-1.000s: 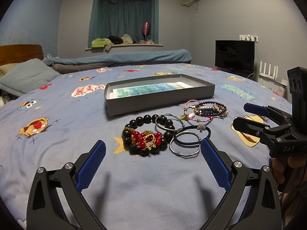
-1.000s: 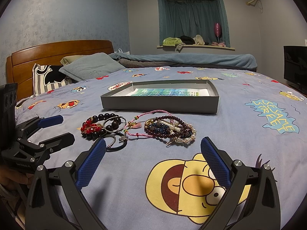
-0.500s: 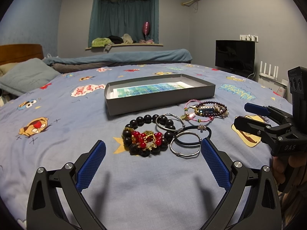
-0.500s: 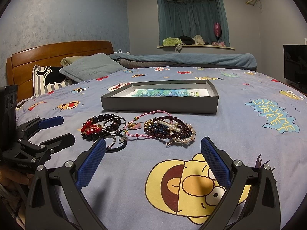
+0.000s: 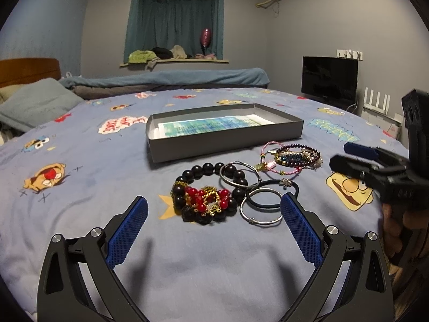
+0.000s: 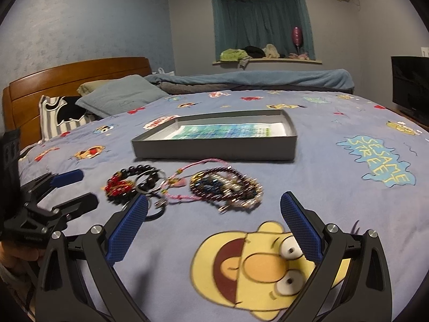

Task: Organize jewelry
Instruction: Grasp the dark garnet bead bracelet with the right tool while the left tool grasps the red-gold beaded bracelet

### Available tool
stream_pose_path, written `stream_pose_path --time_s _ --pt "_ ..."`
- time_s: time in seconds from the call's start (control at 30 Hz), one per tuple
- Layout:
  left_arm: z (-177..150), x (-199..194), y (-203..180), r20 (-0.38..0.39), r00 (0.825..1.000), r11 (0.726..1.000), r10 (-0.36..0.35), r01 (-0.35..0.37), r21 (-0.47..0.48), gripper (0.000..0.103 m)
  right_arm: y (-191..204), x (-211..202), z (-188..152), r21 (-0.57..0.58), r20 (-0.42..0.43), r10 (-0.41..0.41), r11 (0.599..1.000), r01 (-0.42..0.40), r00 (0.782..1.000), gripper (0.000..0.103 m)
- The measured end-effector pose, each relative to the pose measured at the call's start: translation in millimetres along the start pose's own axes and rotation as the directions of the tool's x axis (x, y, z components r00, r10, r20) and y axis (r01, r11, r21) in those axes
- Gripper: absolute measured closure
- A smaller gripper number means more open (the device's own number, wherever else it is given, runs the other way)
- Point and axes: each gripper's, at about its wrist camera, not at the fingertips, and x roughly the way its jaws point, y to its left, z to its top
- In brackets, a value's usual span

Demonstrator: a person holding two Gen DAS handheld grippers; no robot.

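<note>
1. Several bracelets lie in a loose cluster on the bed (image 5: 80, 241), just in front of the grey box (image 5: 225, 145): a black bead bracelet (image 5: 207, 173) with a red and gold one (image 5: 206, 200) on top of it, two silver bangles (image 5: 261, 206), a dark cord bracelet (image 5: 291, 185), a pink cord one (image 5: 270, 158) and a purple beaded bundle (image 5: 299, 155).
2. Left claw (image 5: 213, 212) hovers low before the black and red pile, spread wide, gripping nothing.
3. Right claw (image 6: 213, 210) is likewise wide open and empty, with the purple bundle (image 6: 226, 187) just ahead of its pads; this view is motion-blurred.
4. Inside the shallow open box lies only a blue-green printed sheet (image 5: 211, 124).
5. Cartoon prints cover the blue bedsheet; a pillow (image 6: 120, 96) rests near the wooden headboard (image 6: 75, 77).
</note>
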Motion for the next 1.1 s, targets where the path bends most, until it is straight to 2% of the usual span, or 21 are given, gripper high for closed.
stream_pose_path --time_s 0.13,0.3,0.43,0.53,0.6,0.63,0.73,0.8,0.87,0.97,1.03,1.1 --pt "5 5 4 -0.016 1.0 1.0 -0.005 0.005 -0.007 0.005 -13 8 9 0.025 -0.025 -0.015 1.0 0.016 1.0 0.03" --pt "14 13 7 -0.029 0.999 1.0 -0.024 0.024 -0.001 0.007 -17 23 15 0.017 -0.075 -0.002 1.0 0.004 0.997 0.044" --pt "20 18 14 -0.039 0.998 0.999 -0.041 0.04 -0.029 0.007 -16 36 17 -0.001 -0.123 -0.004 1.0 0.004 0.992 0.06" --pt "23 22 18 -0.048 0.998 0.998 -0.046 0.044 -0.043 0.007 -18 44 15 0.006 -0.161 -0.011 1.0 0.012 0.987 0.067" --pt "23 23 20 -0.054 0.997 0.998 -0.053 0.051 -0.042 0.007 -20 45 14 0.013 -0.168 -0.007 1.0 0.01 0.986 0.074" --pt "23 24 21 -0.059 0.997 0.998 -0.056 0.054 -0.04 0.007 -21 46 14 0.015 -0.169 -0.005 1.0 0.008 0.986 0.083" --pt "22 25 23 -0.077 0.995 0.997 -0.064 0.061 -0.036 0.008 -22 43 13 0.02 -0.158 0.001 1.0 0.002 0.987 0.097" --pt "21 27 26 -0.089 0.994 0.997 -0.07 0.067 -0.04 0.009 -22 40 13 0.018 -0.144 0.002 1.0 0.001 0.99 0.097" --pt "20 28 28 -0.096 0.992 0.996 -0.078 0.074 -0.047 0.012 -22 37 15 0.018 -0.132 0.004 1.0 -0.002 0.991 0.097" --pt "21 29 30 -0.103 0.989 0.993 -0.109 0.103 -0.061 0.029 -22 31 17 0.024 -0.107 0.01 1.0 -0.008 0.994 0.097" --pt "21 31 30 -0.112 0.987 0.993 -0.113 0.107 -0.053 0.044 -23 27 19 0.03 -0.091 0.015 0.999 -0.012 0.996 0.097" --pt "20 34 28 -0.129 0.986 0.994 -0.107 0.104 -0.036 0.052 -24 24 21 0.036 -0.076 0.018 0.999 -0.015 0.997 0.097"
